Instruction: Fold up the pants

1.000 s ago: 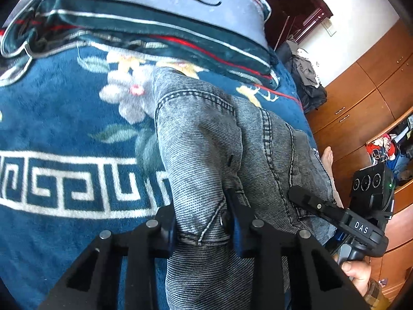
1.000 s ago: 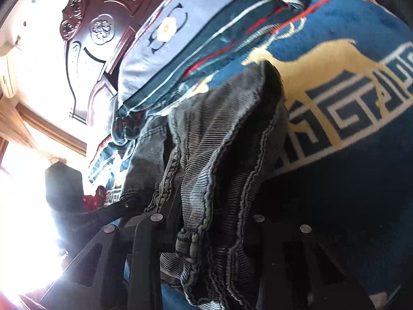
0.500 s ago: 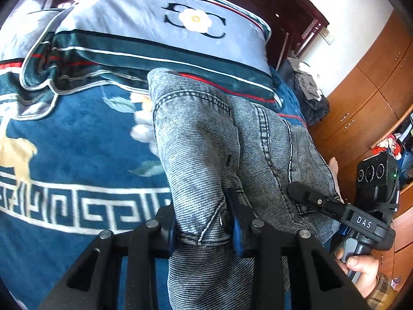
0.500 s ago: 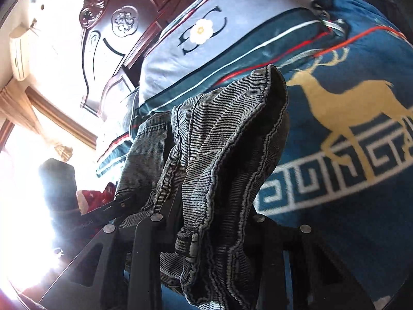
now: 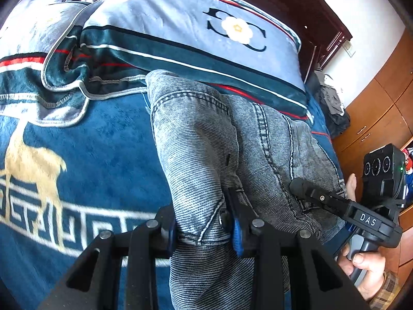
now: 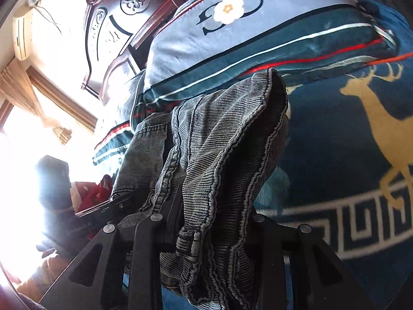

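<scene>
My left gripper [image 5: 204, 228] has its jaws clamped on a hemmed edge of the pants [image 5: 232, 149], denim bunched thick btwn the blue pads. My right gripper [image 6: 214, 232] also has jaws closed on a wad of the same denim, seams and a belt loop hanging over the front. Pants are lifted, stretched btwn both grips above the bed, over the blue deer blanket [image 5: 108, 149], far end near the pillow [image 5: 180, 25]. I judge the denim fairly heavy, soft but w/ stiff seams, not slippery, not fragile. Best hold, imo: waistband or hem corners, where stitched layers give bite. It'll sag mid-span, so keep tension across.
</scene>
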`<state>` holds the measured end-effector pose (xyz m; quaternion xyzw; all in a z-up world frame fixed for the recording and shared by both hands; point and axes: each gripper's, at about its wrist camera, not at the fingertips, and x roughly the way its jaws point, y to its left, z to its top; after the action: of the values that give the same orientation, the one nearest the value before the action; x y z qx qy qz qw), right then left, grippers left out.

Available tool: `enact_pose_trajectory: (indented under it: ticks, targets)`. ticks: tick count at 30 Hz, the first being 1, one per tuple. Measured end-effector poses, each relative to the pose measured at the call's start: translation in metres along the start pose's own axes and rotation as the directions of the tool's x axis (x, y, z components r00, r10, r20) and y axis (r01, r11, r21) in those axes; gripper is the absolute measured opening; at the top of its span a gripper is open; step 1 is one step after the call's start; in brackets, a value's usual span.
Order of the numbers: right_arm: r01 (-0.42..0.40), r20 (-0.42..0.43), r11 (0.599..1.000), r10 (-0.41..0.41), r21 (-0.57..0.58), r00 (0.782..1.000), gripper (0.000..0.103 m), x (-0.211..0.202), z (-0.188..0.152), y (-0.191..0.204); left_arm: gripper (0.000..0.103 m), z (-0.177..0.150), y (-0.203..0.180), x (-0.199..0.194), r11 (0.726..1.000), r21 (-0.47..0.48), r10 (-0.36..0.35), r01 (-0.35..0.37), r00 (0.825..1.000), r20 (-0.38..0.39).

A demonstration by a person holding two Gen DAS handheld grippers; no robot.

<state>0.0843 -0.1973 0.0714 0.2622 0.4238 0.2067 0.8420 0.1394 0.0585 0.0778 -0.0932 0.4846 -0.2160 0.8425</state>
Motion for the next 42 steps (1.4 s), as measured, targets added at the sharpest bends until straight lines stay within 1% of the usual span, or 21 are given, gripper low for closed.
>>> enact_pose_trajectory:
  ticks: [5,10,12,14,15,16,17,18,19,21,22,25,27,29,31,33,36,38,42]
  targets:
    - [0.01,0.001,1.0,-0.01,-0.013,1.0,0.029,0.025,0.017,0.0,0.035,0.018,0.013,0.012,1.0,0.017,0.021,-0.021,1.0,0.007]
    - [0.03,0.032,0.999,-0.029,-0.024,0.999,0.032,0.044,0.029,0.001,0.035,0.038,0.025,0.025,0.999,0.034,0.042,-0.043,0.999,0.027]
    - [0.046,0.034,0.999,-0.046,-0.019,0.998,0.034,0.054,0.032,-0.003,0.036,0.041,0.029,0.035,0.998,0.039,0.055,-0.056,0.998,0.018]
    - [0.072,0.012,0.997,-0.072,-0.006,0.997,0.035,0.066,0.032,-0.009,0.039,0.038,0.036,0.049,0.997,0.032,0.074,-0.074,0.997,-0.011]
    - [0.089,-0.009,0.996,-0.089,-0.005,0.996,0.037,0.074,0.03,-0.013,0.044,0.034,0.04,0.057,0.996,0.025,0.087,-0.086,0.996,-0.032]
    - [0.112,-0.027,0.994,-0.112,-0.01,0.993,0.04,0.079,0.029,-0.014,0.05,0.03,0.044,0.06,0.996,0.019,0.093,-0.092,0.995,-0.035]
    - [0.142,-0.048,0.99,-0.143,-0.022,0.989,0.042,0.085,0.026,-0.016,0.053,0.026,0.047,0.06,0.996,0.014,0.092,-0.092,0.996,-0.019]
    - [0.159,-0.059,0.987,-0.161,-0.033,0.985,0.045,0.088,0.023,-0.017,0.061,0.023,0.05,0.059,0.996,0.007,0.094,-0.094,0.996,-0.004]
    - [0.164,-0.051,0.986,-0.166,-0.035,0.985,0.051,0.088,0.021,-0.02,0.067,0.022,0.052,0.058,0.995,0.002,0.099,-0.099,0.995,-0.001]
    - [0.179,-0.055,0.984,-0.18,-0.014,0.982,0.059,0.087,0.022,-0.025,0.071,0.021,0.055,0.055,0.995,-0.014,0.102,-0.102,0.995,-0.003]
    - [0.18,-0.058,0.984,-0.18,-0.009,0.982,0.06,0.086,0.023,-0.025,0.071,0.021,0.056,0.052,0.995,-0.021,0.099,-0.099,0.995,-0.004]
    - [0.203,-0.048,0.978,-0.205,-0.037,0.978,0.061,0.077,0.027,-0.017,0.075,0.021,0.054,0.036,0.993,-0.039,0.112,-0.112,0.994,0.008]
    - [0.21,-0.045,0.976,-0.212,-0.053,0.976,0.061,0.068,0.027,-0.009,0.076,0.014,0.049,0.02,0.989,-0.043,0.142,-0.14,0.989,0.038]
    - [0.22,-0.042,0.974,-0.222,-0.058,0.974,0.062,0.059,0.025,-0.004,0.079,0.006,0.045,0.01,0.986,-0.032,0.166,-0.165,0.985,0.05]
    - [0.229,-0.023,0.972,-0.231,-0.053,0.973,0.062,0.045,0.02,0.0,0.079,-0.005,0.038,0.002,0.981,-0.008,0.195,-0.195,0.979,0.052]
    - [0.215,-0.008,0.976,-0.216,-0.032,0.976,0.064,0.029,0.013,0.0,0.079,-0.016,0.033,-0.003,0.975,0.006,0.222,-0.223,0.974,0.051]
    - [0.2,-0.008,0.98,-0.2,0.002,0.98,0.064,0.011,-0.002,0.0,0.079,-0.025,0.03,-0.013,0.975,-0.037,0.221,-0.219,0.973,0.061]
    - [0.204,-0.016,0.979,-0.204,0.009,0.979,0.064,0.005,-0.012,0.005,0.079,-0.027,0.028,-0.017,0.975,-0.058,0.217,-0.214,0.975,0.048]
    - [0.199,-0.01,0.98,-0.199,0.001,0.98,0.064,-0.007,-0.032,0.018,0.079,-0.034,0.017,-0.03,0.97,-0.04,0.243,-0.241,0.968,0.064]
